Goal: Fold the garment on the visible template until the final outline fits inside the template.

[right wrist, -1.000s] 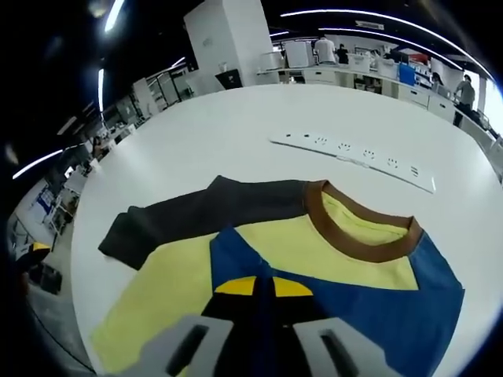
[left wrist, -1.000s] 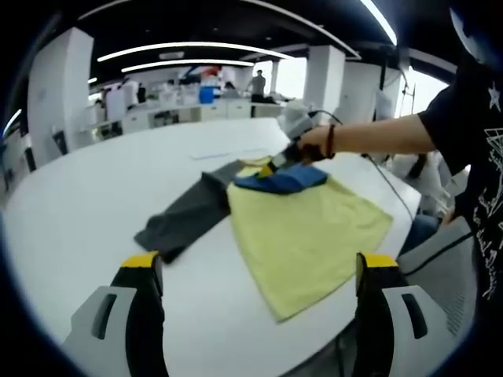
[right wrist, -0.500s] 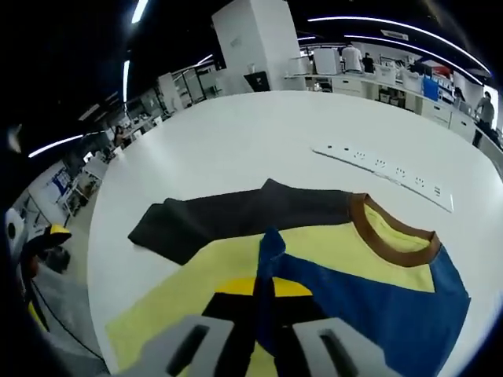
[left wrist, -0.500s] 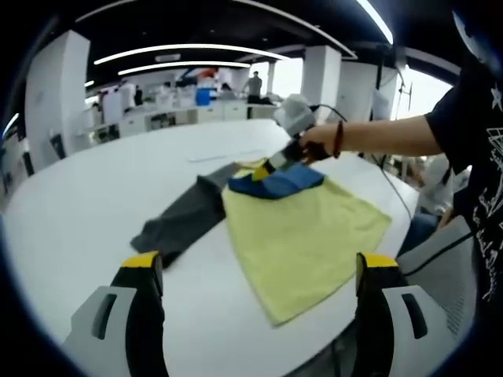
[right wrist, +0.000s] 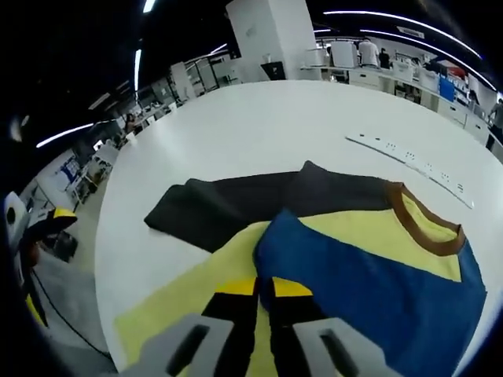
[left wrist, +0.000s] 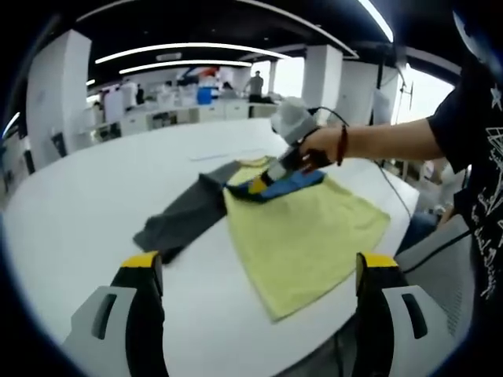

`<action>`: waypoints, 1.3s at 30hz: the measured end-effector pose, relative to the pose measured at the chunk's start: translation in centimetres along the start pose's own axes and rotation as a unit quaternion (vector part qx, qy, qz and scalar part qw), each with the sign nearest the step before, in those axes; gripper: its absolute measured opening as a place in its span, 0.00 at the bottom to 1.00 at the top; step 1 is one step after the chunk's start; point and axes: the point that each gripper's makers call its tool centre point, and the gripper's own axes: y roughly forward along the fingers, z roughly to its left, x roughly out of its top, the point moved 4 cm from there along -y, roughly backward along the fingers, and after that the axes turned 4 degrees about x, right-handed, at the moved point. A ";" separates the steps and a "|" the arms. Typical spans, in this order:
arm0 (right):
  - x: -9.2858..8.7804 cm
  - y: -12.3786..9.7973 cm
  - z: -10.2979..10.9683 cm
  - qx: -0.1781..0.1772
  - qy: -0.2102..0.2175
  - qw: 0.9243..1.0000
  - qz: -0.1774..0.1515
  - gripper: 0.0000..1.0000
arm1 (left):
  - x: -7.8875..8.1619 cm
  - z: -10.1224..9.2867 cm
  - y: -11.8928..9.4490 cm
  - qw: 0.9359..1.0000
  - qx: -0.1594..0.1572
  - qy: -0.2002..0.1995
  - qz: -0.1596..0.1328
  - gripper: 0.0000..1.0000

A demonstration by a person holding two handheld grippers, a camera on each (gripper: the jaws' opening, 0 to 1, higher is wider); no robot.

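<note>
Garment (left wrist: 302, 236): yellow body, dark grey sleeve (left wrist: 181, 220), blue sleeve (right wrist: 377, 290), brown collar (right wrist: 424, 224); lies flat on white table (left wrist: 86, 204), well ahead of the left gripper (left wrist: 255, 271), whose fingers (left wrist: 141, 271) stand wide apart, holding nothing. Right gripper (right wrist: 263, 294): fingers (right wrist: 236, 290) pressed together on the blue sleeve's edge, folded over the yellow body. White strip (right wrist: 409, 161) on table beyond the collar.

Left tool (left wrist: 255, 271) agape — right tool (right wrist: 264, 287) clamped.
</note>
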 end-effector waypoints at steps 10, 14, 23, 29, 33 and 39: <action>-0.8 0.7 0.3 0.008 0.011 1.000 0.011 0.03 | -0.1 0.2 -0.1 1.000 0.005 -0.003 -0.001 0.99; -0.8 0.8 0.6 0.013 0.012 1.000 0.011 0.06 | -0.1 0.1 -0.1 1.000 0.005 -0.002 -0.001 0.99; 0.2 -0.8 -0.1 0.006 0.015 1.000 -0.017 0.29 | 0.1 0.1 0.0 1.000 0.006 0.000 -0.004 0.99; 0.7 -3.3 -1.6 -0.022 0.021 0.999 -0.042 0.43 | 0.4 -0.1 0.0 1.000 0.003 0.002 -0.008 0.99; 0.4 -4.4 -2.8 -0.039 0.028 0.998 -0.048 0.53 | 0.5 -0.1 0.0 1.000 0.002 0.006 -0.010 0.99; -0.2 -6.3 -3.7 -0.052 0.037 0.997 -0.052 0.63 | 0.6 -0.1 0.0 1.000 0.002 0.006 -0.012 0.99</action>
